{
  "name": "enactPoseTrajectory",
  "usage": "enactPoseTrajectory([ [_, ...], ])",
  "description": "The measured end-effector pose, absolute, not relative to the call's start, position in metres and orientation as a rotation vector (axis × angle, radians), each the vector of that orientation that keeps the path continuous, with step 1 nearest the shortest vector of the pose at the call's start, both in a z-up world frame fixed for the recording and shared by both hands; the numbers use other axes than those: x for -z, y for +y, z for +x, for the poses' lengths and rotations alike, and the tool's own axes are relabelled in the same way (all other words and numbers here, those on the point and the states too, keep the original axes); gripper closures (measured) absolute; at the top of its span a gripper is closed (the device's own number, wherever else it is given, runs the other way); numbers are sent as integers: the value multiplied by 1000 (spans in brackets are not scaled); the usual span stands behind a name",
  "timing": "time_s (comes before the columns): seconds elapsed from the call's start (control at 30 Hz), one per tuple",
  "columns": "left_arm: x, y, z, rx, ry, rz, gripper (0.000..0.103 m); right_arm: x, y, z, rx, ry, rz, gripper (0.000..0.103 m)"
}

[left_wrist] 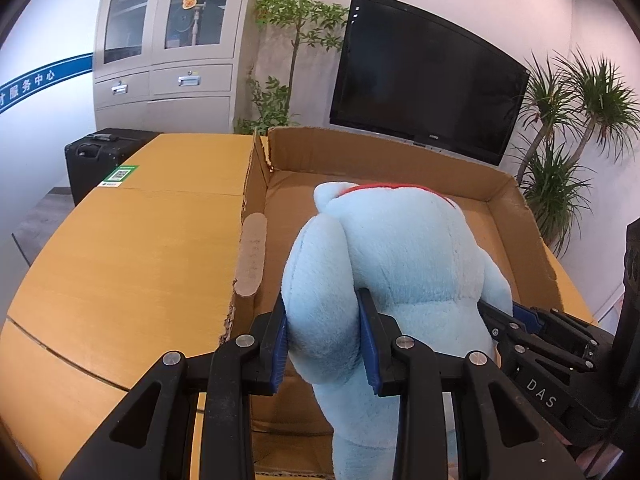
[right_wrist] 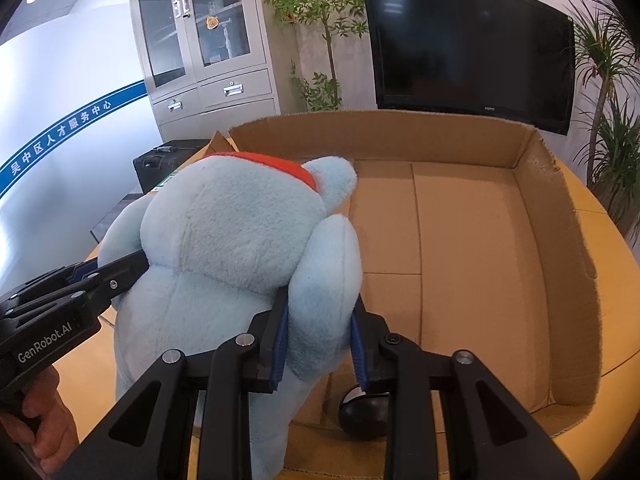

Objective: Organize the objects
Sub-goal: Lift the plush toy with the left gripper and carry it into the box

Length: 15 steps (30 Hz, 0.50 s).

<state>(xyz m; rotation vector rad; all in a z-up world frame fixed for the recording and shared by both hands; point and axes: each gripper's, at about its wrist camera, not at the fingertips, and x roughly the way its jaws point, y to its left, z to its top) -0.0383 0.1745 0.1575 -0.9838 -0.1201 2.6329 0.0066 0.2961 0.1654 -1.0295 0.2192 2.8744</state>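
Left wrist view, L to R: black case (left_wrist: pixel 102 160) off the table's far-left corner, grey cabinet (left_wrist: pixel 168 48) w/ glass doors behind it; wooden table (left_wrist: pixel 132 256) w/ green QR sticker (left_wrist: pixel 119 175) near its far-left edge. Cardboard box (left_wrist: pixel 400 156), top open, sits on the table's right half, a leafy plant (left_wrist: pixel 294 36) and a dark TV screen (left_wrist: pixel 424 76) against the wall behind it, a palm-type plant (left_wrist: pixel 576 120) far right. Light-blue plush toy (left_wrist: pixel 392 256) w/ red collar (left_wrist: pixel 384 188) is held up over the box's near-left part; can't tell if it touches the box floor. Left gripper (left_wrist: pixel 326 338) jaws clamped on one plush limb, blue pads pressed into the fur both sides. Right gripper (left_wrist: pixel 516 320) comes in from the right edge, tips buried in the toy's other side. Right wrist view, L to R: a hand (right_wrist: pixel 36 420) at the bottom-left corner holds the left gripper's handle, left gripper (right_wrist: pixel 132 264) tips sunk in the toy's left flank; plush toy (right_wrist: pixel 240 240) fills centre-left, collar (right_wrist: pixel 272 164) on top. Right gripper (right_wrist: pixel 318 344) jaws closed on the rounded limb, pads squeezing it. Small black round obj w/ white patch (right_wrist: pixel 362 410) lies on the box floor by the near wall, just under the right gripper's right finger. Rest of box (right_wrist: pixel 560 240) interior bare cardboard; TV (right_wrist: pixel 472 44) behind the far wall, plant (right_wrist: pixel 612 120) at the right edge.
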Motion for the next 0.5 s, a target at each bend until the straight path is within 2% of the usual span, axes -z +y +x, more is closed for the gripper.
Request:
enactPoseTrajectory([
  [0.5, -125, 179, -62, -2638, -129, -1078, 74, -139, 295, -10, -2859, 197, -1085, 79],
])
